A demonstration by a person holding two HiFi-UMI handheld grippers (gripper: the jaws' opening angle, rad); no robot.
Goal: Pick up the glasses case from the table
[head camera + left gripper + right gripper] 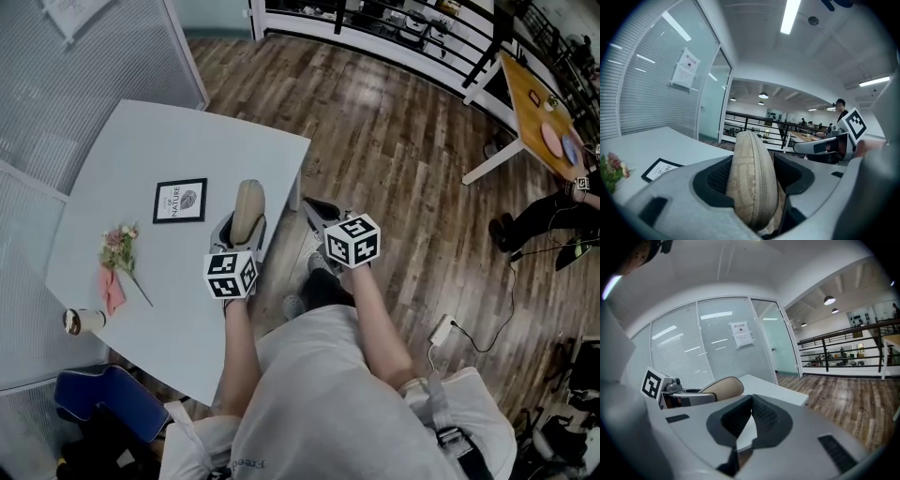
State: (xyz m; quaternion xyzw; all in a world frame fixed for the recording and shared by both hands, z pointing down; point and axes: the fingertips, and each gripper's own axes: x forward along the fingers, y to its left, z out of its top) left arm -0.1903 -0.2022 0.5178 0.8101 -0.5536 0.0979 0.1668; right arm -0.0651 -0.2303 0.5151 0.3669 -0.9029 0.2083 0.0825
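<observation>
The beige fabric glasses case stands on edge between the jaws of my left gripper, over the right side of the pale grey table. In the left gripper view the case fills the gap and both dark pads press its sides, so my left gripper is shut on it. My right gripper hovers just right of the table's edge, over the wooden floor. In the right gripper view its pads meet with nothing between them, so my right gripper is shut, and the case shows to its left.
On the table lie a framed print, a flower sprig, a pink cloth and a paper cup. A blue chair sits at the near left corner. Glass partitions stand behind. An orange table is far right.
</observation>
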